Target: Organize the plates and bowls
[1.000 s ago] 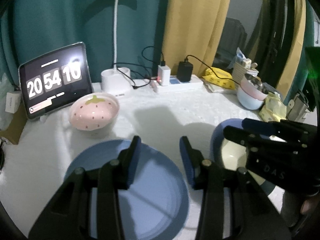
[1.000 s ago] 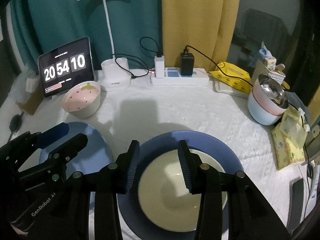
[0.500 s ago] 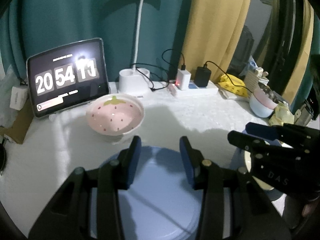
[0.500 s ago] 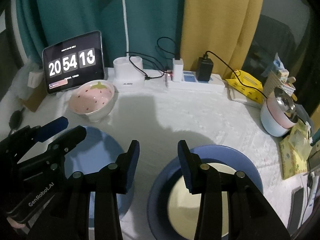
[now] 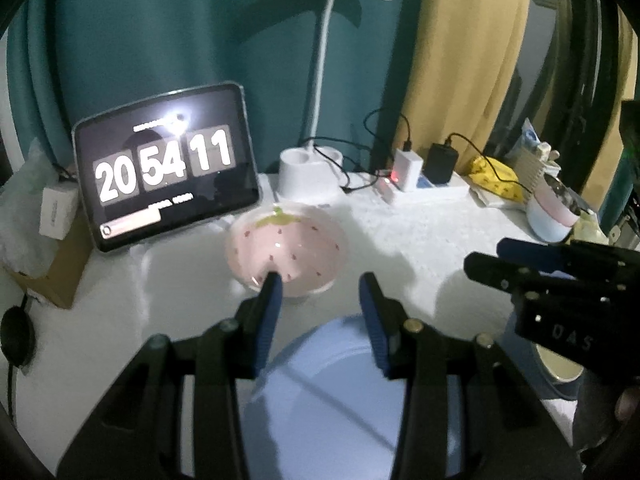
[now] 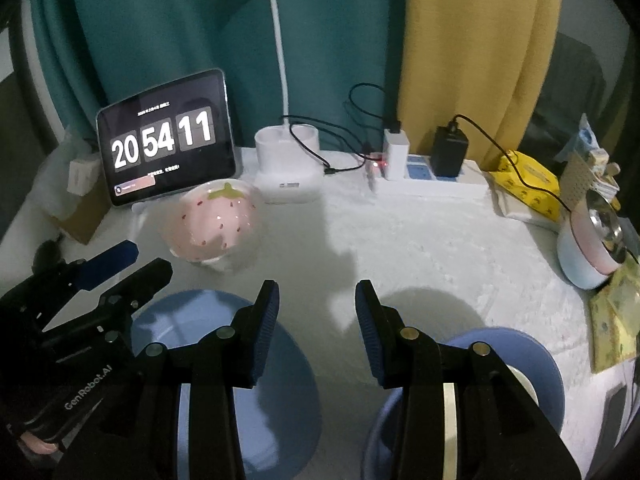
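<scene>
A pink strawberry-pattern bowl [image 5: 286,248] [image 6: 216,224] stands on the white table near the tablet. My left gripper [image 5: 320,284] [image 6: 140,264] hovers open and empty just short of the bowl's near rim, above the far edge of a light blue plate [image 5: 332,380] [image 6: 288,380]. My right gripper [image 6: 317,292] [image 5: 490,258] is open and empty over bare tablecloth, between the two plates. A darker blue plate [image 6: 536,352] holding a cream bowl [image 6: 524,380] lies under the right gripper's right finger, partly hidden.
A tablet clock [image 6: 168,140] leans at the back left beside a box [image 5: 60,264]. A white lamp base [image 6: 286,164], a power strip with chargers and cables [image 6: 432,184], yellow packets [image 6: 528,184] and stacked pastel bowls [image 6: 588,248] line the back and right.
Both grippers have moved forward toward the back of the table. The plates have slid down toward the bottom of each view, and the strawberry bowl is now close to my left fingertips.
</scene>
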{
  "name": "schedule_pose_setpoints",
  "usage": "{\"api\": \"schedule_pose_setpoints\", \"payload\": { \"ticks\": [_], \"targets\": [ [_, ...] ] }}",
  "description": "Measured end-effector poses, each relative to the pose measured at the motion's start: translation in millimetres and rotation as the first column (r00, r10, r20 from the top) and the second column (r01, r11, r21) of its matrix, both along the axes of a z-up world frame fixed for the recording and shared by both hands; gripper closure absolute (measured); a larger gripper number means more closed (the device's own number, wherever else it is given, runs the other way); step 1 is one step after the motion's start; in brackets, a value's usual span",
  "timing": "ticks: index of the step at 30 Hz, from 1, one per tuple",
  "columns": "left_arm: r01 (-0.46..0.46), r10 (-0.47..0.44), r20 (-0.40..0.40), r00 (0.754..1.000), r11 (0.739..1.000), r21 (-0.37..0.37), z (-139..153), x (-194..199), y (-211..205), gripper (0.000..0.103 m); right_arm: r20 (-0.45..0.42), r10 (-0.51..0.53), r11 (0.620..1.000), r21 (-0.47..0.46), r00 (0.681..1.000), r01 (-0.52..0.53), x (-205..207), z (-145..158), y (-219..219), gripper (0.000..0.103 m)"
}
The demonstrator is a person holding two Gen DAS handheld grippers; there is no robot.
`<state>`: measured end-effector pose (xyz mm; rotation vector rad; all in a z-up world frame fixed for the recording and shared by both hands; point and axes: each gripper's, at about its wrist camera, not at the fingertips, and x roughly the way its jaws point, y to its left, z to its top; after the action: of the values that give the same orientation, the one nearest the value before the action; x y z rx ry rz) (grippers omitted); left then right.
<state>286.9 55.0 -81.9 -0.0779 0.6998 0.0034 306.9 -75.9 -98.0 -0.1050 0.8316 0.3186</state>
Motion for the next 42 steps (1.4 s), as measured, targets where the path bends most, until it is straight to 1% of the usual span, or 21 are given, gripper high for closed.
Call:
{"api": "schedule_pose_setpoints", "payload": {
  "ticks": [8,14,17,23,29,35,42],
  "targets": [
    [-0.035,0.034,0.022,0.999,0.999,0.005,4.0,14.3,27.0,0.061,0.013,0.011,1.000,0.009,1.000,-0.011,19.2,4.2,13.5,0.061],
    [-0.052,0.052,0.015,0.999,0.999,0.003,-4.8,29.1,42.4,0.061,-0.001,0.013,1.000,0.012,1.000,-0.013,36.1,-3.6,28.2,0.061],
    [-0.046,0.046,0.001,0.999,0.999,-0.007,-12.8,37.5,47.7,0.061,-0.013,0.007,0.999,0.033,1.000,-0.006,43.6,-8.3,35.0,0.061],
    [-0.070,0.069,-0.021,0.997,0.997,-0.012,-26.0,51.3,59.1,0.061,-0.037,0.006,0.999,0.051,0.999,-0.004,57.2,-20.0,52.6,0.061],
    [-0.094,0.093,-0.054,0.994,0.995,-0.023,-39.6,64.7,70.9,0.061,-0.062,-0.015,0.998,0.066,0.998,0.019,69.9,-29.9,60.8,0.061],
    [-0.082,0.079,-0.085,0.993,0.996,-0.027,-52.5,74.8,71.8,0.061,-0.078,-0.011,0.999,0.050,0.997,0.015,77.4,-39.7,70.9,0.061],
    [-0.073,0.067,-0.127,0.990,0.997,-0.038,-67.8,85.4,72.0,0.061,-0.108,-0.038,0.998,0.047,0.993,0.043,86.3,-61.2,75.5,0.061]
  ]
}}
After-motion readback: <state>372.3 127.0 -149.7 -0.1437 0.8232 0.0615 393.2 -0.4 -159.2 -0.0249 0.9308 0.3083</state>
